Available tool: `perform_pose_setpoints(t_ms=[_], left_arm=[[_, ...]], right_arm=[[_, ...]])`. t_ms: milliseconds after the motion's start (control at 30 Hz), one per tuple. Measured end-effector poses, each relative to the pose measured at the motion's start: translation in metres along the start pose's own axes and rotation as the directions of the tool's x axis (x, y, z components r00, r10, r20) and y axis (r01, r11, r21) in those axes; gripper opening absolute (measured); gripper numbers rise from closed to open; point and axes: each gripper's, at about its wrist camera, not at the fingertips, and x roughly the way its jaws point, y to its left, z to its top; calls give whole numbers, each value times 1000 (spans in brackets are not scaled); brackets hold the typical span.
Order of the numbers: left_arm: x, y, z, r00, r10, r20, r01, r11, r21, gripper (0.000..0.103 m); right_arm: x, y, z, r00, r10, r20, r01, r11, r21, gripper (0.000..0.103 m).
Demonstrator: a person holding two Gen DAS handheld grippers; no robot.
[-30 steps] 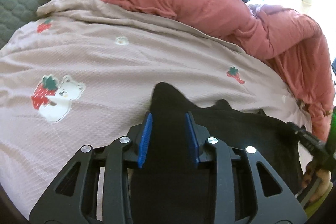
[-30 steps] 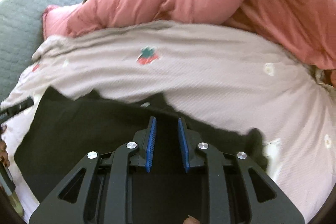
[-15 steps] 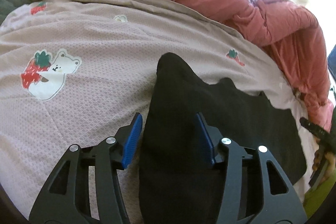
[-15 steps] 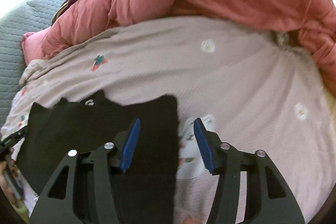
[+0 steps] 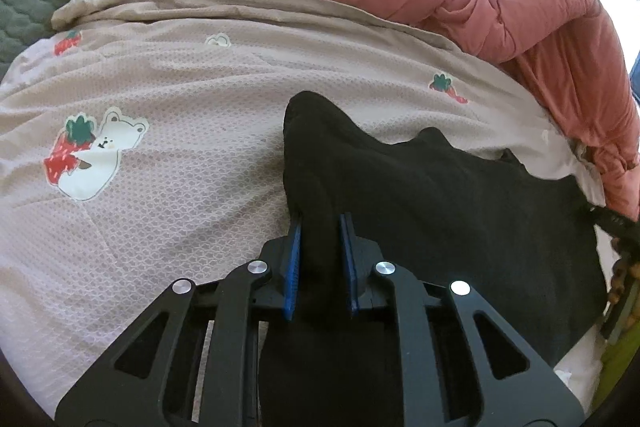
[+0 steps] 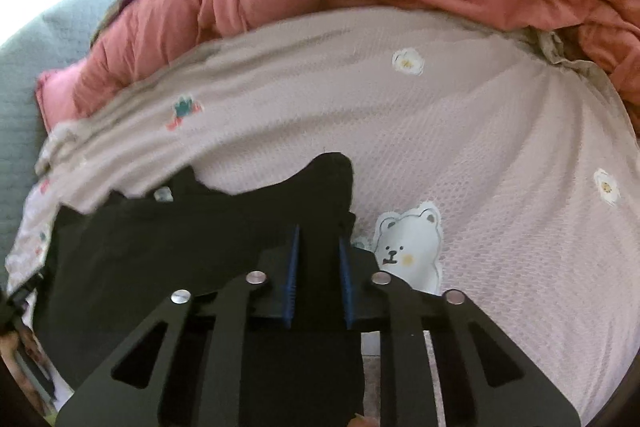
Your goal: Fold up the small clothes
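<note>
Black garment flat on bear-print blanket; left gripper, right gripper closing, pinching its edges.

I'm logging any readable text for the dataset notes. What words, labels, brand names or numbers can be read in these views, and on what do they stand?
None can be read. The black garment shows no visible label or print. The blanket carries only pictures: bears, strawberries and flowers, no lettering. The grippers bear no markings.
</note>
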Motion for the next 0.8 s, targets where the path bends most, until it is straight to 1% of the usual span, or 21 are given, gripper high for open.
perform_pose_setpoints(t_ms=[33, 67, 167, 233, 267, 333, 367, 400, 433, 500, 533, 600, 633, 667, 733, 800], left_arm=[[-1, 0, 1, 1000, 3, 6, -3, 1000, 1, 11], [-2, 0, 2, 1000, 0, 7, 0, 1000, -3, 11], [0, 1, 2, 1000, 1, -5, -1, 1000, -4, 11], [1, 3, 1, 1000, 8, -14, -8, 1000, -5, 15], [2, 4, 1, 1000, 7, -17, -7, 1000, -8, 16], [2, 4, 0, 1000, 7, -23, -7, 1000, -10, 16], [1, 4, 0, 1000, 8, -24, -8, 1000, -8, 17], [0, 4, 0, 1000, 10, -25, -11, 1000, -4, 18], [0, 4, 0, 1000, 12, -24, -12, 1000, -5, 19], [-1, 6, 1, 1000, 8, -24, -8, 1000, -16, 20], [-2, 6, 1, 1000, 8, -26, -8, 1000, -18, 20], [-3, 6, 0, 1000, 9, -26, -10, 1000, -15, 20], [-4, 7, 0, 1000, 10, -26, -10, 1000, -16, 20], [-4, 7, 0, 1000, 8, -29, -8, 1000, -20, 20], [-5, 7, 0, 999, 7, -32, -8, 1000, -22, 22], [-8, 7, 0, 999, 11, -34, -12, 1000, -21, 25]], right_arm=[[-4, -2, 1, 1000, -11, 18, 11, 1000, 9, 9], [-3, -4, 2, 1000, -15, 19, 15, 1000, 12, 8], [8, -4, 1, 998, -58, -21, 58, 998, 1, 8], [14, 0, -3, 994, -102, -35, 101, 994, -37, 11], [16, 3, -5, 990, -136, -34, 134, 989, -64, 17], [16, 4, -7, 989, -147, -25, 145, 987, -74, 20], [15, 3, -7, 988, -152, -26, 150, 986, -68, 25], [14, 3, -7, 987, -161, -25, 159, 985, -66, 32], [12, 3, -7, 985, -170, -18, 169, 983, -67, 34], [7, 3, -8, 983, -184, -3, 184, 980, -70, 42], [4, 4, -8, 982, -190, 5, 190, 979, -72, 45], [-8, 7, -10, 983, -183, 32, 185, 979, -80, 55], [-14, 11, -12, 983, -180, 46, 184, 979, -89, 64], [-21, 15, -14, 983, -171, 61, 177, 979, -99, 68], [-34, 24, -18, 985, -153, 85, 163, 979, -123, 70], [-43, 33, -20, 986, -136, 97, 150, 978, -146, 81]])
